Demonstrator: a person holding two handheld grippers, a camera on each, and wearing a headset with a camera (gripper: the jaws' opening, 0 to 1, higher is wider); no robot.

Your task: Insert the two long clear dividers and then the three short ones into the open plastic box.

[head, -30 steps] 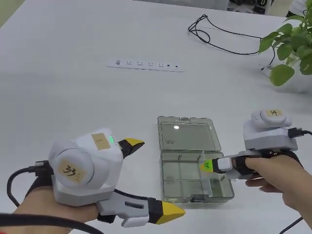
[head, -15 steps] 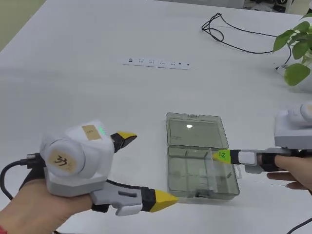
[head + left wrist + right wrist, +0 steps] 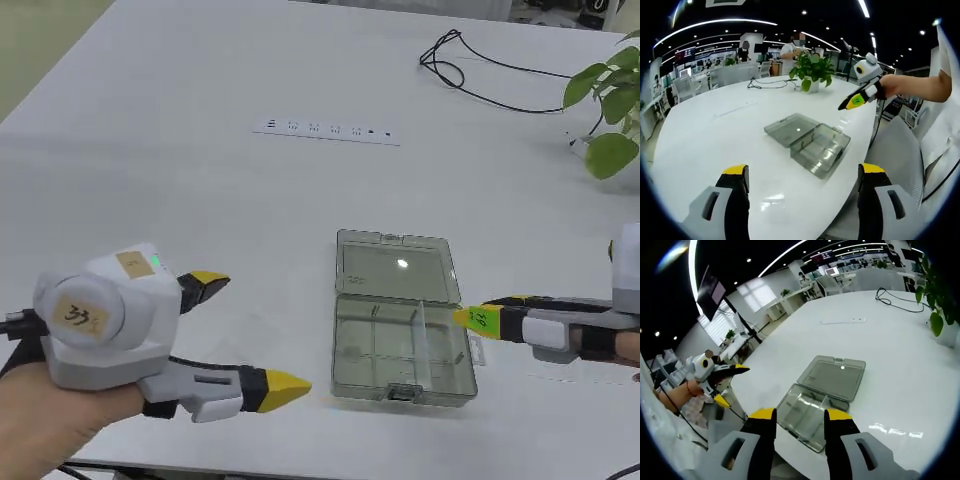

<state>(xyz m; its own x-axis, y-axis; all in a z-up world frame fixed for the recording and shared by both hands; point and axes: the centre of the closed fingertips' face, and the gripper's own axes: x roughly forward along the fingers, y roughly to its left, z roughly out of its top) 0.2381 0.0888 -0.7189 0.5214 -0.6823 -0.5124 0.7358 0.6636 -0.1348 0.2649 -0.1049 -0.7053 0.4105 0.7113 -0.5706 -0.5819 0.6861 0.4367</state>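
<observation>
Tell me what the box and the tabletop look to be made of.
The box: clear grey-tinted plastic, glossy; the table shows through it and a light glints on its lid. The table: smooth white top with a soft sheen, probably laminate, though the look leaves that open.

We note box (image 3: 352, 372): clear smoky plastic, glossy, lamp glint on lid (image 3: 395, 272). Table (image 3: 180, 190) under box: smooth white, soft sheen. Left gripper (image 3: 252, 333) left of box: matt grey plastic shell.

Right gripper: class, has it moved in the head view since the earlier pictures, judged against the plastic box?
Yes. The right gripper has drawn back rightward, from over the compartments to the right rim of the plastic box.
</observation>
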